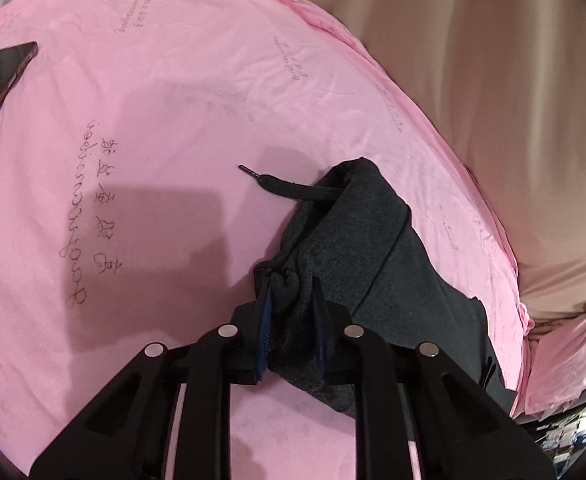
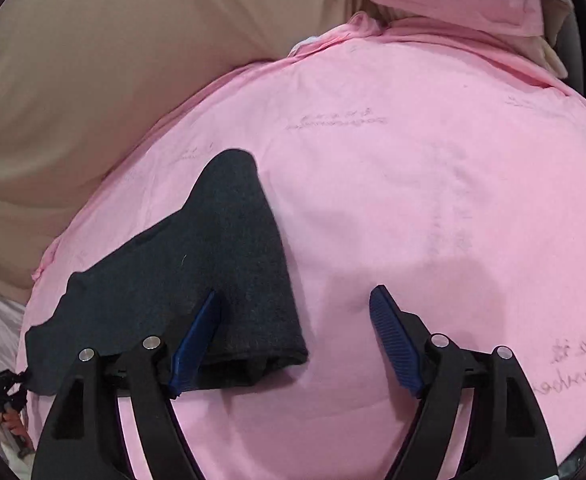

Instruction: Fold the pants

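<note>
Lower centre, the left gripper (image 1: 291,280) pinches the dark grey knit pants (image 1: 357,240) on the pink printed sheet (image 1: 133,100); the right gripper (image 2: 297,292) gapes wide, holding nothing.

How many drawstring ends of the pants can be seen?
1. One drawstring end lies on the pink sheet, sticking out of the waistband of the dark pants. A second end may be hidden in the fabric.

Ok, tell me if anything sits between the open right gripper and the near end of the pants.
Nothing visible does. The right gripper is open just above the pants: one finger overlaps the near end of the cloth, the other is over bare pink sheet. The left gripper already pinches the waistband end.
</note>
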Demonstrator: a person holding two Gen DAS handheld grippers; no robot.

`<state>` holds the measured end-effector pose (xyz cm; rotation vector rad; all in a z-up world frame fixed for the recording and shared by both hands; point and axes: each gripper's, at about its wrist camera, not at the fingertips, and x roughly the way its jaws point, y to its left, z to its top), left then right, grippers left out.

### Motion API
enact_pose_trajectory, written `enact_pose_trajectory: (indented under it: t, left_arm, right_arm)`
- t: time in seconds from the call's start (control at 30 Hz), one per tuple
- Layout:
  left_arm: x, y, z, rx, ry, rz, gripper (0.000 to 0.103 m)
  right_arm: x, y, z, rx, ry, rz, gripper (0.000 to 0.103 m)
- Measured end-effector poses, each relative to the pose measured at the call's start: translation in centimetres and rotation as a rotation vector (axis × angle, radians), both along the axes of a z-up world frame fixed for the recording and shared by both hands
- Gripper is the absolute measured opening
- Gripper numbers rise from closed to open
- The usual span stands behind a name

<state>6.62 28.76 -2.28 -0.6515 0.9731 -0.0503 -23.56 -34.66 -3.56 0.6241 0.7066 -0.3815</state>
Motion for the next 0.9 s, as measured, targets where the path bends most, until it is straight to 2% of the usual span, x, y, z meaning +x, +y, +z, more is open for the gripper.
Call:
enact_pose_trajectory:
  t: [0.03,0.07,0.1,0.13,0.2,0.27,0.33,0.37,0.4,0.5,0.53,0.57,0.6,0.67,0.7,0.73,0.83,0.9]
  left_arm:
    - [0.1,0.0,0.1,0.002,0.010,0.001,0.016]
    - [0.0,0.0,0.4,0.008,0.014,-0.004,0.015]
    - [0.0,-0.1,1.2,0.024,0.011,-0.012,0.014]
    - [-0.2,-0.1,2.2,0.022,0.000,-0.022,0.014]
    - [-0.6,-0.1,5.5,-0.010,-0.053,-0.061,0.014]
    - [-1.5,-0.2,8.2,-0.003,-0.078,-0.097,0.014]
    - [-2.8,-0.6,10.3,0.086,-0.101,-0.120,0.014]
    - [-3.3,-0.6,10.6,0.133,-0.102,-0.113,0.014]
    - [-3.6,-0.1,10.1,0.156,-0.078,-0.100,0.014]
    - [-2.6,1.2,5.9,0.081,0.025,-0.116,0.014]
    - [-2.3,1.2,4.0,0.083,0.070,-0.117,0.014]
    - [-2.0,1.0,2.9,0.101,0.095,-0.110,0.014]
    - [-2.2,0.9,1.9,0.124,0.115,-0.107,0.015]
    - [-3.3,1.1,1.6,0.133,0.095,-0.107,0.015]
    - [-3.7,1.3,1.7,0.122,0.088,-0.106,0.016]
    - [-4.0,1.6,1.7,0.106,0.081,-0.104,0.016]
    - [-4.4,1.8,1.5,0.099,0.075,-0.088,0.018]
    - [-4.8,1.6,1.3,0.110,0.069,-0.070,0.020]
  right_arm:
    - [0.9,0.3,-0.2,0.039,-0.004,0.063,0.028]
    - [1.7,0.6,0.1,0.046,0.015,0.084,0.020]
    - [2.2,1.3,1.1,0.004,0.033,0.100,0.019]
    - [2.0,1.7,2.3,-0.009,0.003,0.122,0.017]
    - [0.1,2.4,7.6,-0.017,-0.119,0.155,0.016]
    - [-1.7,3.0,11.1,-0.061,-0.162,0.175,0.016]
    - [-3.3,3.5,12.5,-0.157,-0.113,0.155,0.016]
    - [-3.4,3.3,11.5,-0.181,-0.048,0.144,0.016]
    - [-3.2,3.0,9.9,-0.164,-0.004,0.140,0.016]
    - [-2.2,1.8,2.6,-0.083,0.142,0.137,0.016]
    - [-2.0,1.8,1.0,-0.063,0.173,0.139,0.019]
    - [-2.4,2.4,1.1,-0.087,0.124,0.131,0.020]
    - [-2.9,2.7,1.7,-0.115,0.143,0.124,0.021]
    - [-4.2,3.0,3.7,-0.191,0.153,0.035,0.037]
    - [-5.1,3.9,5.8,-0.275,0.131,-0.020,0.045]
    - [-5.2,4.4,7.0,-0.304,0.099,-0.007,0.046]
    - [-2.5,8.6,9.8,-0.223,0.001,0.236,0.046]
    - [0.8,12.1,10.1,-0.200,-0.013,0.390,0.046]
